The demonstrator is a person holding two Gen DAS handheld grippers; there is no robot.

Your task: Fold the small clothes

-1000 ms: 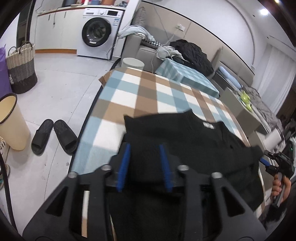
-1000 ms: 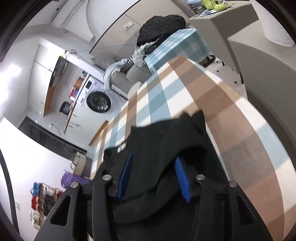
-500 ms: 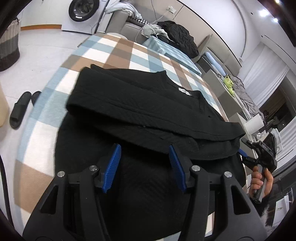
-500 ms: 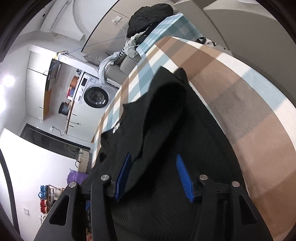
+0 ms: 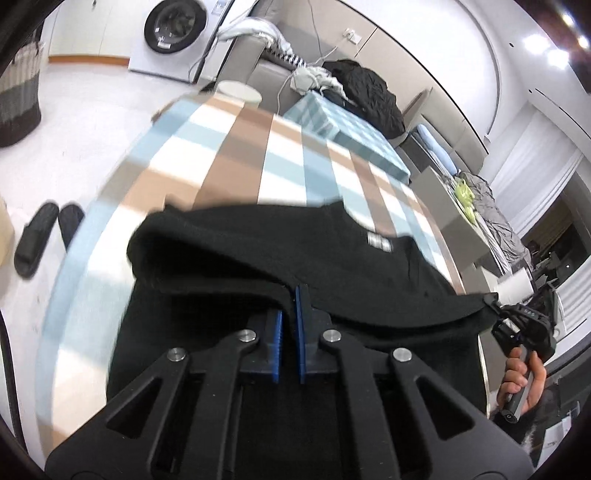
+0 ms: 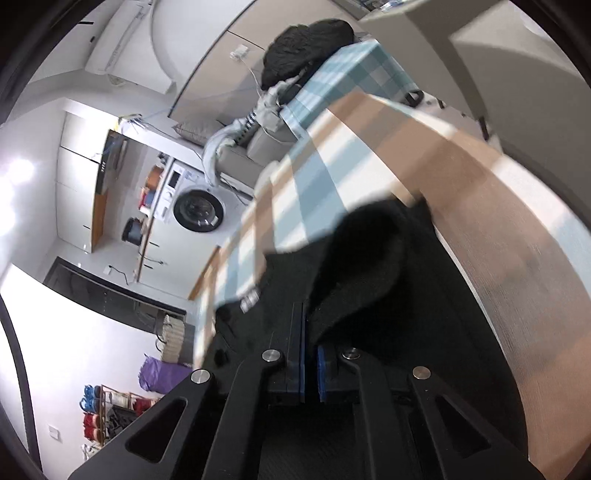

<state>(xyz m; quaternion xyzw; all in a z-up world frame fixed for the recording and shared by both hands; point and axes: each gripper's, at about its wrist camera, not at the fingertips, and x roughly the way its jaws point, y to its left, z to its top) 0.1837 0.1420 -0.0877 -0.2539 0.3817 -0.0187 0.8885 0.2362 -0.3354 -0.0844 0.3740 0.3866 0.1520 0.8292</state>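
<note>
A black knit garment (image 5: 332,266) with a white neck label lies on the plaid-covered table (image 5: 240,155), its near part doubled over into a thick fold. My left gripper (image 5: 293,295) is shut on the edge of that fold, blue pads pressed together on the cloth. At the right end of the fold, my right gripper (image 5: 517,325) pinches the garment's corner, held by a person's hand (image 5: 521,380). In the right wrist view the right gripper (image 6: 308,314) is shut on the garment (image 6: 369,266), whose raised fold curls above the jaws over the table (image 6: 480,192).
Black slippers (image 5: 40,236) lie on the floor left of the table. A woven basket (image 5: 18,92) and a washing machine (image 5: 173,26) stand beyond. A second checked table (image 5: 347,136) and a sofa with piled clothes (image 5: 362,85) are behind the far edge.
Both grippers went from open above the black garment to shut on its folded edge. Both views swung, and the fold now stands raised off the rest of the garment.
</note>
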